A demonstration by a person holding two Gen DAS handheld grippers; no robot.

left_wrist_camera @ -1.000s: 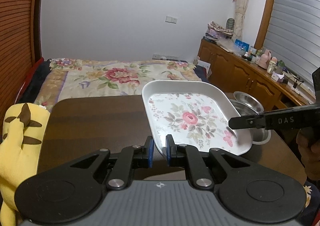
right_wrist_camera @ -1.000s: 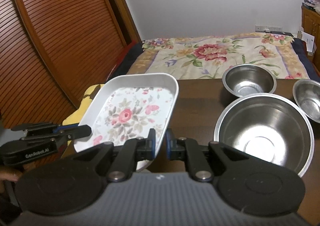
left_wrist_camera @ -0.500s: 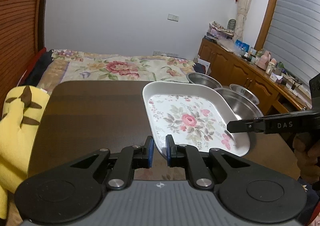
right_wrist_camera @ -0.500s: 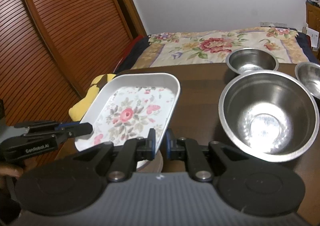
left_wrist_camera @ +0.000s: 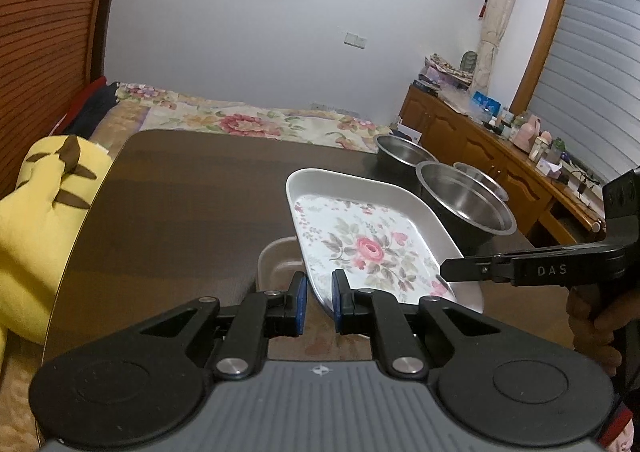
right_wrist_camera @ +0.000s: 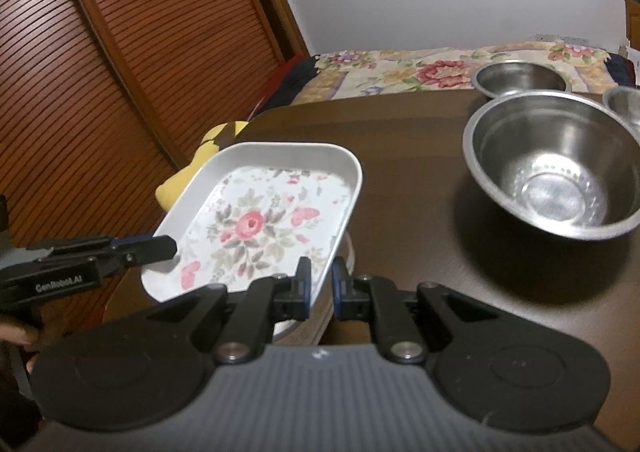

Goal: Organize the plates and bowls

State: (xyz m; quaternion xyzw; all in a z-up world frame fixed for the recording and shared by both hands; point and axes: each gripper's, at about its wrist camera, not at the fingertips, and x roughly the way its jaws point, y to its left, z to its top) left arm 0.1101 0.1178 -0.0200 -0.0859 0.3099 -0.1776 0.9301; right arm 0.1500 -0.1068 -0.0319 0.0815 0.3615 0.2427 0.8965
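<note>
Both tongs are clamped nearly closed on the rim of the floral plate (left_wrist_camera: 372,248): the left tongs (left_wrist_camera: 318,302) pinch its near edge at 6 o'clock in the left wrist view, and the right tongs (right_wrist_camera: 318,290) pinch the opposite rim, coming in at 3 o'clock in that same view. The plate is held tilted just above a second, pale plate (left_wrist_camera: 276,262) lying on the dark counter (left_wrist_camera: 192,203), whose rim shows from under the floral plate at 9 o'clock in the left view. In the right wrist view the pale plate sits close to the counter's near edge. Three steel bowls stand at 1 to 2 o'clock from the floral plate: a large bowl (right_wrist_camera: 556,167) near it but apart, a medium bowl (right_wrist_camera: 520,81) behind it at the far edge, and a small bowl (right_wrist_camera: 626,101) beside the large one. The counter's left half, from 9 to 12 o'clock, is bare wood. A yellow plush toy (left_wrist_camera: 40,211) leans against the counter's left edge, and a bed (left_wrist_camera: 248,123) lies past the far edge.
</note>
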